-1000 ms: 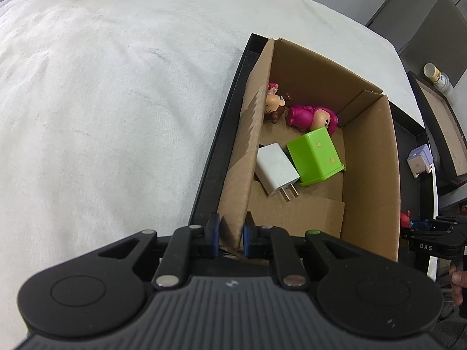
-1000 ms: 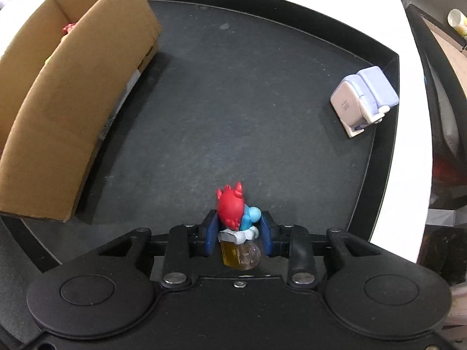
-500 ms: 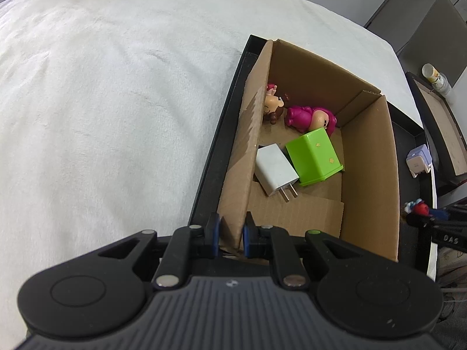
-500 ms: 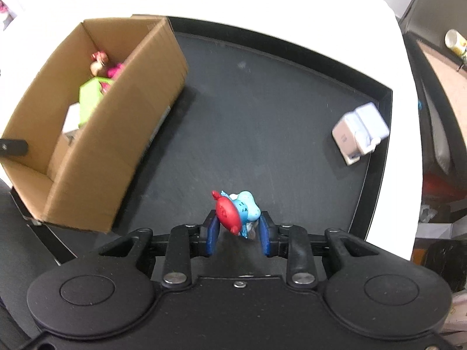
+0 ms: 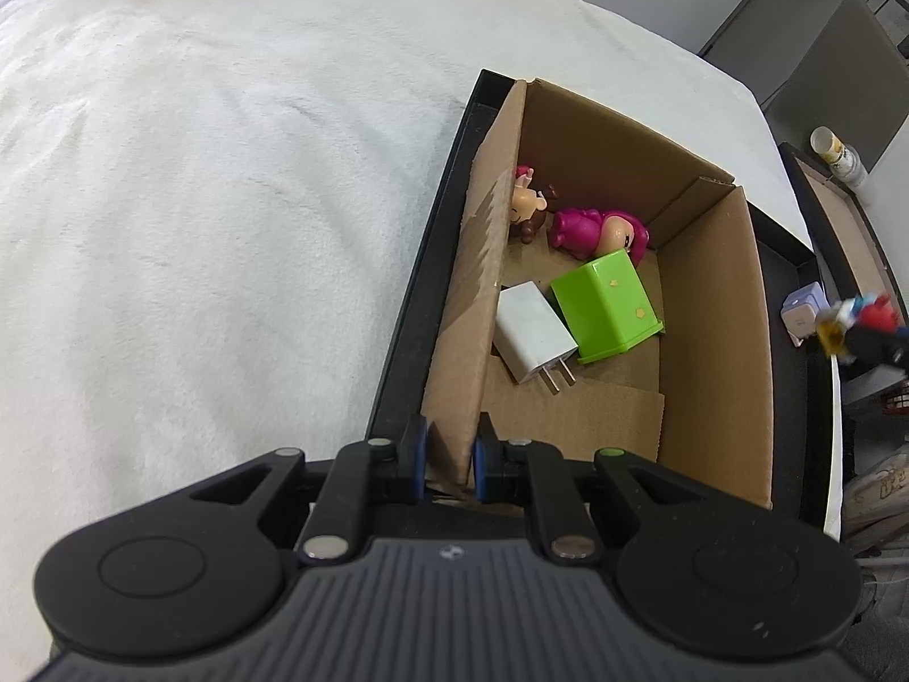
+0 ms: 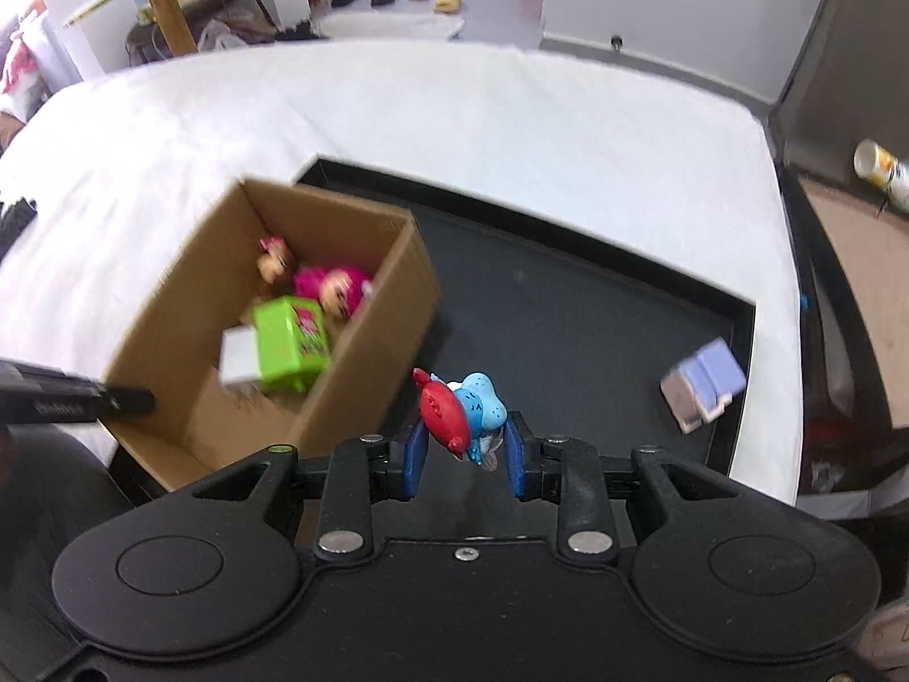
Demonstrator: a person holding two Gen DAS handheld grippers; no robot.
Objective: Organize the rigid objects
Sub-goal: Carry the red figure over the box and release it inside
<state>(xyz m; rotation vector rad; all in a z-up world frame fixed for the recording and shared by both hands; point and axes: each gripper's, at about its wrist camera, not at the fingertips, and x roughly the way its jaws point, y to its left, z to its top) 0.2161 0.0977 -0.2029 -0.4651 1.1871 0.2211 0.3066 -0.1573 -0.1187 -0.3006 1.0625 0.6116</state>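
My left gripper (image 5: 449, 454) is shut on the near left wall of the open cardboard box (image 5: 710, 341). Inside the box lie a green block (image 5: 605, 304), a white charger (image 5: 531, 338), a pink figurine (image 5: 596, 227) and a small doll (image 5: 525, 207). My right gripper (image 6: 463, 454) is shut on a red and blue figurine (image 6: 460, 415), held in the air above the black tray (image 6: 568, 312), just right of the box (image 6: 369, 352). The left wrist view shows that figurine (image 5: 863, 315) at the far right edge.
A lilac toy (image 6: 704, 392) lies on the tray near its right rim. The tray sits on a white cloth (image 5: 199, 199). A bottle (image 6: 880, 173) lies on a brown surface to the right. The left gripper's finger (image 6: 74, 403) reaches in at the box's corner.
The right gripper has lifted the red and blue figurine off the tray and risen well above it, bringing the box interior into view. The left gripper has stayed on the box wall.
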